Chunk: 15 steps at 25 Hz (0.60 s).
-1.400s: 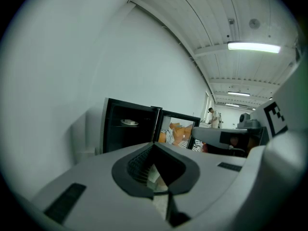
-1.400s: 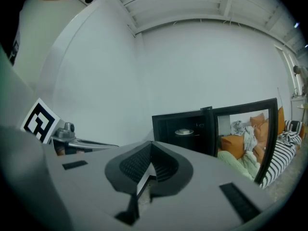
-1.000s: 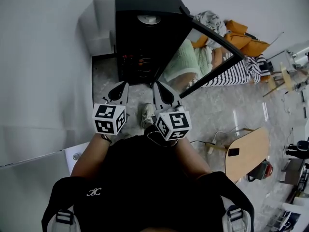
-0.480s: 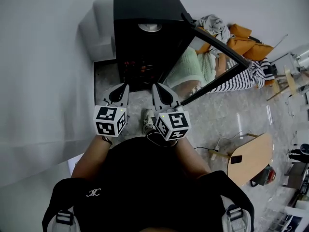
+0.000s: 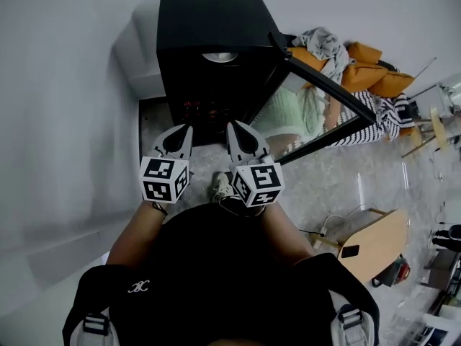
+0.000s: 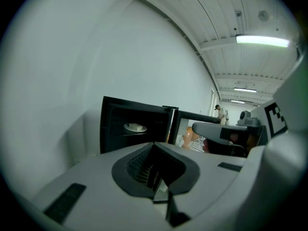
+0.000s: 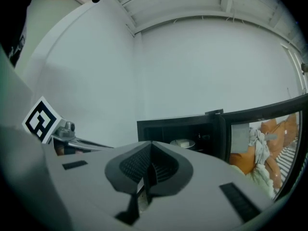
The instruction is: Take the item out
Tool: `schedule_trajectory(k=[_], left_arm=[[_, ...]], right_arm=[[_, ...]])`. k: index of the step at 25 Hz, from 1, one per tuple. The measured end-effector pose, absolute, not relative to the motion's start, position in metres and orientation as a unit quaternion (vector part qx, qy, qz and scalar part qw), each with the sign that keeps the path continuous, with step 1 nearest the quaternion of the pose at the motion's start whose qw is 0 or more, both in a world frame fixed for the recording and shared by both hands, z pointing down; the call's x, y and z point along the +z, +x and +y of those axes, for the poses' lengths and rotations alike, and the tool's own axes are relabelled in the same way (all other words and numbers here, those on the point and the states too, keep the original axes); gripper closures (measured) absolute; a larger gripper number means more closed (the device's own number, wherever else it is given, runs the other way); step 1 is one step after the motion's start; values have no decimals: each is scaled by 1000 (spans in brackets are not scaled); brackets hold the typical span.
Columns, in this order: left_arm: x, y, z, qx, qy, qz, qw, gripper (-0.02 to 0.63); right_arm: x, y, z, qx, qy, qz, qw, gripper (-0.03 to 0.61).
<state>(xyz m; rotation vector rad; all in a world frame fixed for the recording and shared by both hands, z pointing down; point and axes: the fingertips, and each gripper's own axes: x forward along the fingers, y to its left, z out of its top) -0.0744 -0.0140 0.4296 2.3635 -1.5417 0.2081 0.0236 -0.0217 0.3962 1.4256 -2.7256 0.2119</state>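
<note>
One tall black cabinet (image 5: 209, 34) stands on the floor against the white wall, and its single glass door with a black frame (image 5: 328, 85) is swung wide open to the cabinet's right. Behind that door lies one heap of orange, striped and pale green cloth (image 5: 360, 63). In front of the cabinet, two hand-held grippers point side by side at its opening: the left gripper (image 5: 186, 128) and the right gripper (image 5: 233, 128). Each has its fingers closed together with nothing between them, and both hang short of the cabinet.

One round white plate (image 5: 220, 57) sits on a shelf high inside the cabinet. The head view shows only its rim. The left gripper view shows the plate (image 6: 135, 127) from the front with one pale blocky item (image 6: 137, 126) lying on it, and the right gripper view shows the same item (image 7: 183, 142). Only the left gripper view shows a distant person (image 6: 219, 112) standing beyond the door.
</note>
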Motion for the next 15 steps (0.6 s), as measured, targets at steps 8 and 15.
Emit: schedule_trajectory(k=[8, 15], left_arm=[[434, -54, -75, 86, 815, -548, 168, 607], [436, -43, -117, 99, 798, -568, 173, 607]], right_arm=[[395, 44, -85, 67, 449, -890, 37, 571], [400, 55, -133, 70, 426, -901, 44, 571]])
